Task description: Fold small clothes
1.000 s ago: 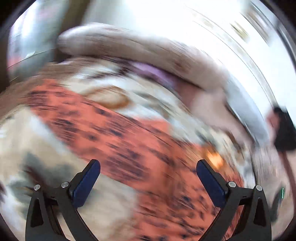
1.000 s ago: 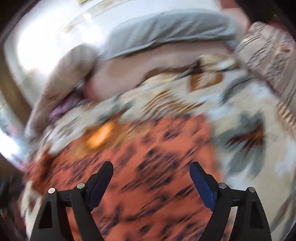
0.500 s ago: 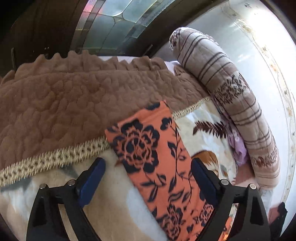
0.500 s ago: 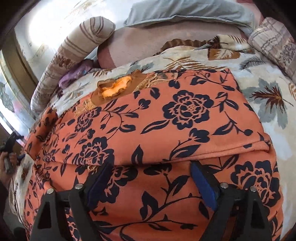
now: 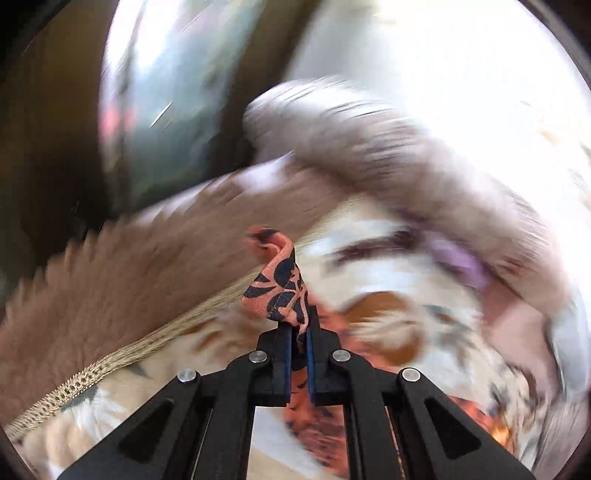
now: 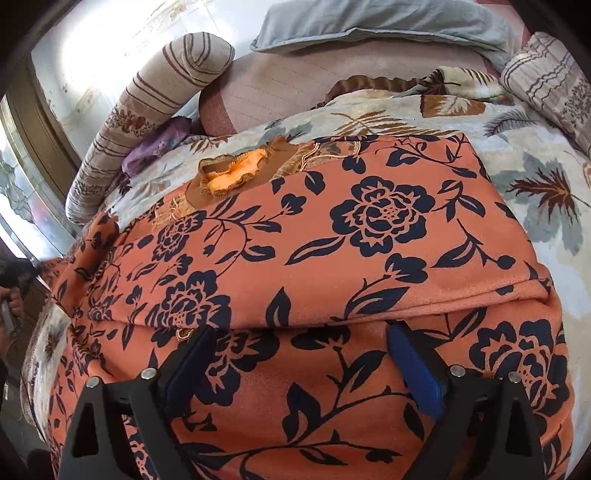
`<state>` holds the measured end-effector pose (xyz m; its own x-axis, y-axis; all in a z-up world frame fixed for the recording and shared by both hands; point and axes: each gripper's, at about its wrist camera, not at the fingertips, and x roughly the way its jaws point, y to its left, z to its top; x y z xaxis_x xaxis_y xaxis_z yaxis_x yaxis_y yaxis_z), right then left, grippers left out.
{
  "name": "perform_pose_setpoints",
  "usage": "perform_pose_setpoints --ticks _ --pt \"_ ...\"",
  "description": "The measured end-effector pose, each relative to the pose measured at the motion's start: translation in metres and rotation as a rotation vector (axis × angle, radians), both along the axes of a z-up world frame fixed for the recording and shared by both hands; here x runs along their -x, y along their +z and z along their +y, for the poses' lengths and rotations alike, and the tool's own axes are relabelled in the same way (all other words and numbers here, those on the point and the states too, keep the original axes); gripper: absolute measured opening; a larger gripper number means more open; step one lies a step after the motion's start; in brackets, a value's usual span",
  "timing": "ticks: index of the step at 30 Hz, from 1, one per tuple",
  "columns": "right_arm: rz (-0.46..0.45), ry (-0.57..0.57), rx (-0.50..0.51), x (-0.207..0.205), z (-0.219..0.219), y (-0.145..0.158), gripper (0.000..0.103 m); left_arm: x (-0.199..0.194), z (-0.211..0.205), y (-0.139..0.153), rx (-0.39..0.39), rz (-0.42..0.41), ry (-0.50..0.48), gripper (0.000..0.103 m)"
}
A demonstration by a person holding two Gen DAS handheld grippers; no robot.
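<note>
An orange garment with dark blue flowers (image 6: 369, 221) lies spread on the bed and fills the right wrist view, with one folded layer over another. My right gripper (image 6: 301, 332) hovers at the folded edge. Its jaws are opening, they stand wide apart, and the cloth lies under them, unpinched. In the blurred left wrist view my left gripper (image 5: 299, 321) is shut on a bunched end of the same orange garment (image 5: 280, 284), which stands up above the fingertips. An orange frilled collar (image 6: 232, 173) shows at the garment's far edge.
A leaf-print blanket (image 6: 535, 177) covers the bed. A striped bolster (image 6: 147, 107) lies at the back left, a grey pillow (image 6: 369, 26) behind it, a purple cloth (image 6: 155, 147) beside it. A brown quilted blanket (image 5: 129, 266) lies left. A person's hand (image 6: 11, 295) shows at the left edge.
My left gripper has shut on the end of the orange garment and raised it, and its view has swung and blurred. The right gripper has kept still, its jaws slightly wider.
</note>
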<state>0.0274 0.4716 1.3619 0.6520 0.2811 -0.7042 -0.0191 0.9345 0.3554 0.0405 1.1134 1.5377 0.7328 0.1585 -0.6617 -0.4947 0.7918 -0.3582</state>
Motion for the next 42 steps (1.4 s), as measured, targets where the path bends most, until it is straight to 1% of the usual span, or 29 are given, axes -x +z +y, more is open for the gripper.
perform_pose_setpoints --ticks 3,4,5,7,10,11,12,13,15,16,17,18,19,20,22,24,25,26,27,28,30,32,34,35,36,37,39,40,42 --pt "-0.008 -0.002 -0.026 0.001 -0.003 0.0 0.096 0.007 -0.078 0.077 -0.077 -0.123 -0.165 0.006" --pt "-0.01 -0.002 -0.035 0.001 -0.004 0.0 0.096 0.011 -0.113 0.099 -0.086 -0.164 -0.223 0.006" --pt "-0.012 -0.003 -0.042 0.002 -0.005 0.0 0.096 0.015 -0.154 0.112 -0.086 -0.206 -0.282 0.006" --pt "-0.018 -0.003 -0.063 0.002 -0.008 -0.001 0.096 0.017 -0.22 0.148 -0.075 -0.264 -0.405 0.006" --pt "-0.029 -0.007 -0.107 0.004 -0.014 -0.001 0.096 0.023 -0.319 0.176 -0.058 -0.297 -0.6 0.006" --pt "-0.033 -0.008 -0.128 0.004 -0.016 -0.002 0.096 0.023 -0.351 0.176 -0.046 -0.295 -0.651 0.006" --pt "-0.036 -0.009 -0.14 0.005 -0.018 -0.002 0.096 0.023 -0.389 0.172 -0.037 -0.289 -0.7 0.006" --pt "-0.04 -0.011 -0.159 0.006 -0.02 -0.002 0.096 0.023 -0.412 0.17 -0.037 -0.279 -0.742 0.008" --pt "-0.046 -0.011 -0.187 0.006 -0.024 -0.003 0.096 0.017 -0.456 0.151 -0.028 -0.225 -0.799 0.009" --pt "-0.048 -0.012 -0.201 0.007 -0.026 -0.002 0.096 0.013 -0.472 0.139 -0.018 -0.181 -0.841 0.026" --pt "-0.05 -0.012 -0.211 0.007 -0.027 -0.002 0.096 0.007 -0.492 0.124 -0.029 -0.117 -0.89 0.041" --pt "-0.054 -0.011 -0.227 0.008 -0.029 -0.002 0.096 0.003 -0.505 0.108 -0.061 -0.047 -0.909 0.062" --pt "-0.057 -0.013 -0.24 0.009 -0.031 -0.001 0.096 0.002 -0.507 0.089 -0.096 0.015 -0.896 0.062" --pt "-0.058 -0.017 -0.256 0.011 -0.034 -0.001 0.096 0.0 -0.509 0.075 -0.115 0.047 -0.879 0.062" --pt "-0.059 -0.025 -0.288 0.014 -0.039 0.001 0.095 0.0 -0.485 0.058 -0.132 0.088 -0.816 0.062" --pt "-0.043 -0.031 -0.316 0.017 -0.043 0.002 0.095 0.008 -0.434 0.056 -0.106 0.086 -0.712 0.063" --pt "-0.027 -0.036 -0.337 0.019 -0.046 0.004 0.095 0.015 -0.414 0.059 -0.103 0.085 -0.654 0.066" --pt "-0.018 -0.039 -0.361 0.021 -0.048 0.006 0.095 0.017 -0.392 0.056 -0.115 0.097 -0.601 0.067" --pt "-0.013 -0.042 -0.394 0.024 -0.052 0.009 0.095 0.027 -0.376 0.062 -0.129 0.111 -0.554 0.067" --pt "-0.013 -0.051 -0.413 0.027 -0.056 0.013 0.095 0.032 -0.361 0.058 -0.141 0.128 -0.515 0.067" --pt "-0.013 -0.111 -0.422 0.03 -0.071 0.024 0.095 0.046 -0.326 0.045 -0.128 0.157 -0.462 0.067" --pt "-0.006 -0.171 -0.435 0.026 -0.088 0.031 0.095 0.055 -0.296 0.027 -0.081 0.174 -0.423 0.067" --pt "0.042 -0.22 -0.408 0.012 -0.101 0.033 0.095 0.065 -0.28 0.01 -0.033 0.178 -0.395 0.067" --pt "0.066 -0.24 -0.411 0.004 -0.107 0.031 0.094 0.068 -0.276 0.003 -0.012 0.178 -0.388 0.067" --pt "0.087 -0.256 -0.409 -0.004 -0.111 0.029 0.091 0.068 -0.273 -0.007 0.004 0.178 -0.387 0.067" --pt "0.124 -0.261 -0.381 -0.014 -0.111 0.026 0.089 0.07 -0.273 -0.011 0.015 0.174 -0.391 0.067" --pt "0.161 -0.247 -0.333 -0.026 -0.107 0.023 0.081 0.073 -0.272 -0.016 0.025 0.172 -0.4 0.067" --pt "0.201 -0.243 -0.283 -0.032 -0.102 0.019 0.079 0.074 -0.27 -0.021 0.028 0.169 -0.406 0.067" --pt "0.249 -0.238 -0.211 -0.042 -0.094 0.014 0.073 0.073 -0.269 -0.032 0.033 0.166 -0.414 0.067"
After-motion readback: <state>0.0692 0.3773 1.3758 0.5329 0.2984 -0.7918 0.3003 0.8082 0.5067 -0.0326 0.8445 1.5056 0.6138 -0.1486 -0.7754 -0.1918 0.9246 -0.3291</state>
